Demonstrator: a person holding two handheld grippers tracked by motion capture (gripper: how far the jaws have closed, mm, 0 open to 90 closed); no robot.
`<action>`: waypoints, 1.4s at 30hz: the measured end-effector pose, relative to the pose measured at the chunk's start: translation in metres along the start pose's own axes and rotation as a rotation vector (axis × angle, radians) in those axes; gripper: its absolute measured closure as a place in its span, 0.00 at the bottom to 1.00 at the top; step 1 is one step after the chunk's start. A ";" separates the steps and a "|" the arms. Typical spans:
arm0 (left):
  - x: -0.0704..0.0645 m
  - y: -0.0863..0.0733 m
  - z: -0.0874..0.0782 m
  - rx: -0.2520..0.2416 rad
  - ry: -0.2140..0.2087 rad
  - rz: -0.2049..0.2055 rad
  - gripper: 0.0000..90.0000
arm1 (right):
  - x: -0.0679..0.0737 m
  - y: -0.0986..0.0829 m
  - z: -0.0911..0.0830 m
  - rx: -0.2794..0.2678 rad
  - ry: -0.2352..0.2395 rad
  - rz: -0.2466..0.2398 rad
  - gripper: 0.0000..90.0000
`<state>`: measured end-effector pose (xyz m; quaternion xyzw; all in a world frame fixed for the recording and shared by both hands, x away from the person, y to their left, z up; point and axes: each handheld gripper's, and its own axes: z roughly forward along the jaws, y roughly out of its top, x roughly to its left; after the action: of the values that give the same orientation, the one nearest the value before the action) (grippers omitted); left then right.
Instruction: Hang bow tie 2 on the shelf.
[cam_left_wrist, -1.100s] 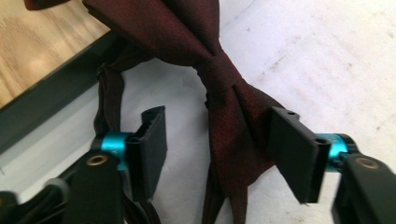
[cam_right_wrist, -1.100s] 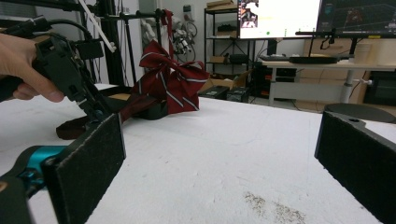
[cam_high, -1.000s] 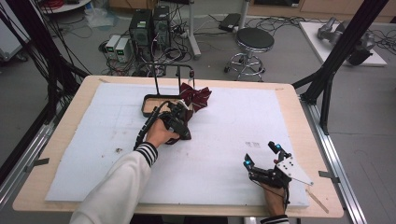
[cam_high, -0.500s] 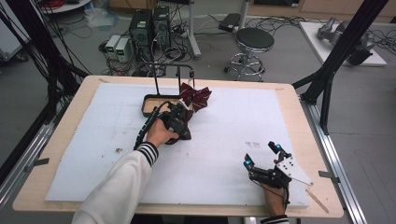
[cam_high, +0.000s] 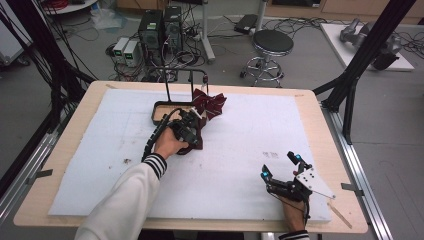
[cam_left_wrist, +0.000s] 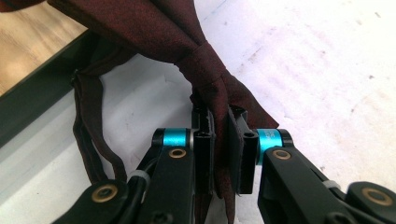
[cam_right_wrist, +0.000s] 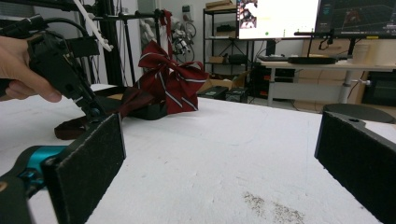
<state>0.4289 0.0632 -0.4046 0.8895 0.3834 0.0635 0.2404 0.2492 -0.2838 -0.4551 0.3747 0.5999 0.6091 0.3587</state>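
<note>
A dark maroon bow tie lies on the white board beside a black stand. My left gripper is shut on the cloth just below its knot, and the strap loops off to one side. In the high view that left gripper is at mid-table, in front of the stand. A red striped bow rests at the stand's right end, also the red striped bow in the right gripper view. My right gripper is near the front right, open, nothing between its jaws.
The white foam board covers most of the wooden table. The stand has upright rods with a crossbar. A thin wooden stick lies at the front right corner. Beyond the table are a stool and black frame posts.
</note>
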 end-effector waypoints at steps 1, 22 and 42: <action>0.000 -0.001 -0.002 -0.003 -0.001 0.006 0.91 | 0.000 0.000 0.000 -0.003 0.000 -0.004 0.01; 0.010 -0.014 -0.057 -0.170 0.015 0.086 0.91 | 0.000 0.000 0.000 0.002 -0.002 -0.005 0.01; 0.025 -0.017 -0.099 -0.260 0.070 0.098 0.91 | 0.000 0.000 0.000 0.008 -0.005 0.000 0.01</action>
<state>0.4055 0.1288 -0.3277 0.8657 0.3365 0.1554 0.3364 0.2494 -0.2833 -0.4551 0.3777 0.6015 0.6056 0.3588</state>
